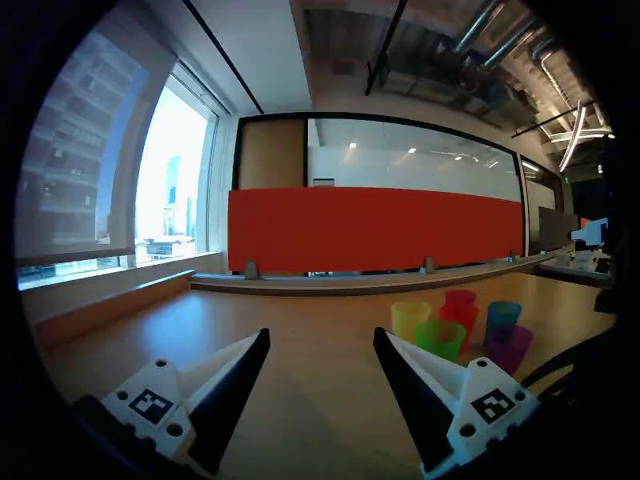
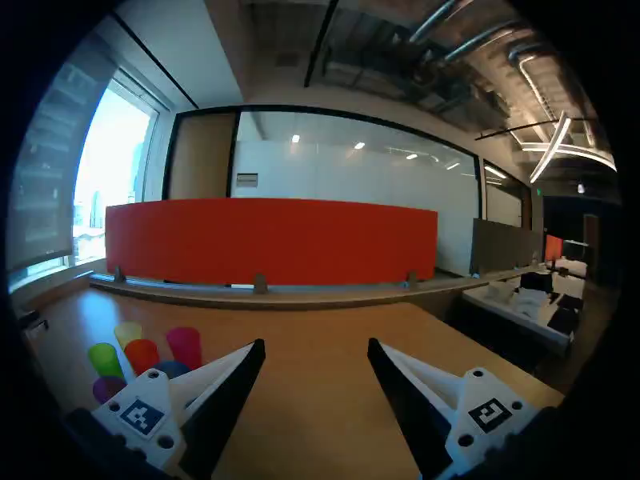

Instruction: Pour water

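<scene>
**Tight cup cluster, both grippers empty: the knock-over risk is high**

- Task's things: a cluster of coloured cups [image 1: 460,324] stands upright on the table [image 1: 320,304], packed close. Several look to be touching. In the left gripper view they sit ahead and to the right. In the right gripper view the cups [image 2: 140,356] sit low at the left, partly behind that gripper's own finger.
- Water: I cannot tell which cup holds any, since no rim shows its inside.
- Left gripper [image 1: 321,332]: fingers spread wide, nothing between them, aimed at bare wood left of the cluster.
- Right gripper [image 2: 315,342]: likewise spread and empty, aimed past the cups.
- Outward: a red divider [image 1: 376,228] runs along the far table edge, well apart from the cups.

Risks, as I judge them:
- A finger going for the green cup [image 1: 440,338] or the purple cup [image 1: 509,346] could shove a neighbour over, because the gaps are so small.
- The cups look light and thin. A hard squeeze could buckle one and slop the water.
- Picking an empty cup as the source would waste the pour.
- The right gripper has poor sight of the cluster, so it could land off-centre.
</scene>
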